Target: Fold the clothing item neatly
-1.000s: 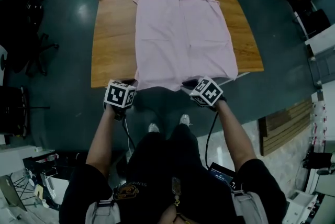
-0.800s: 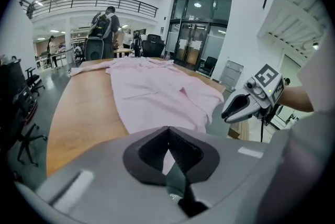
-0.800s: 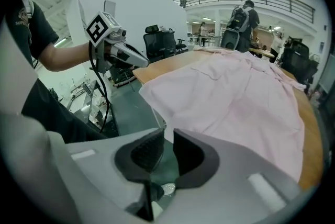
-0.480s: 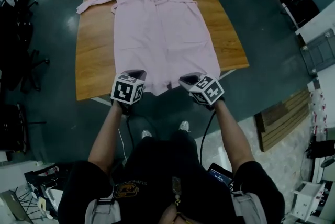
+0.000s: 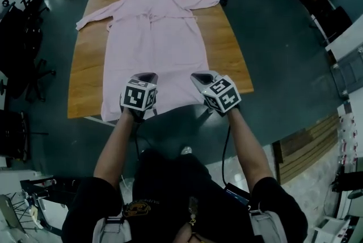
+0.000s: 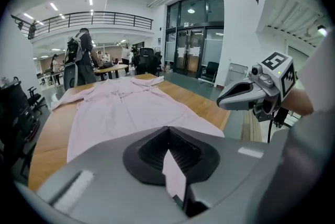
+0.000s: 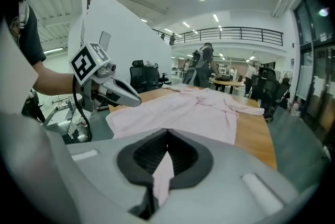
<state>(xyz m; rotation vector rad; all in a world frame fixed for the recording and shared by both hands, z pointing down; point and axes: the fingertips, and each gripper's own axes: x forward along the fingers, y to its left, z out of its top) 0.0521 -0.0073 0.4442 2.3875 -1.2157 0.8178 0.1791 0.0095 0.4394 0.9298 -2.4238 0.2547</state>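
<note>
- The robe (image 5: 153,37), pale pink, lies spread flat on the table (image 5: 85,83). Its collar is at 12 o'clock and its hem (image 5: 173,101) at 6 o'clock, nearest the person.
- Its sleeves reach out toward 10 and 2 o'clock, and a belt crosses the waist.
- The left gripper (image 5: 146,76) sits at the hem, at about 7 o'clock of the robe. Its own view shows the jaws closed together on a narrow strip of the pink cloth (image 6: 175,176).
- The right gripper (image 5: 201,76) sits at the hem at about 5 o'clock. Its jaws have just been closing, and they now pinch a fold of the cloth (image 7: 163,176).
- The two grippers are side by side, near each other but apart, both aimed toward 12 o'clock and tilted downward.
- From each gripper's view the other one shows off to the side: the right one at 3 o'clock (image 6: 230,100), the left one at 9 o'clock (image 7: 131,97).
- The hem reaches the table's near edge, and its corner at 7 o'clock hangs just past it.
- The floor (image 5: 283,37) around the table is dark and glossy.
- Beyond the table's far end, people (image 6: 84,55) stand among desks.
</note>
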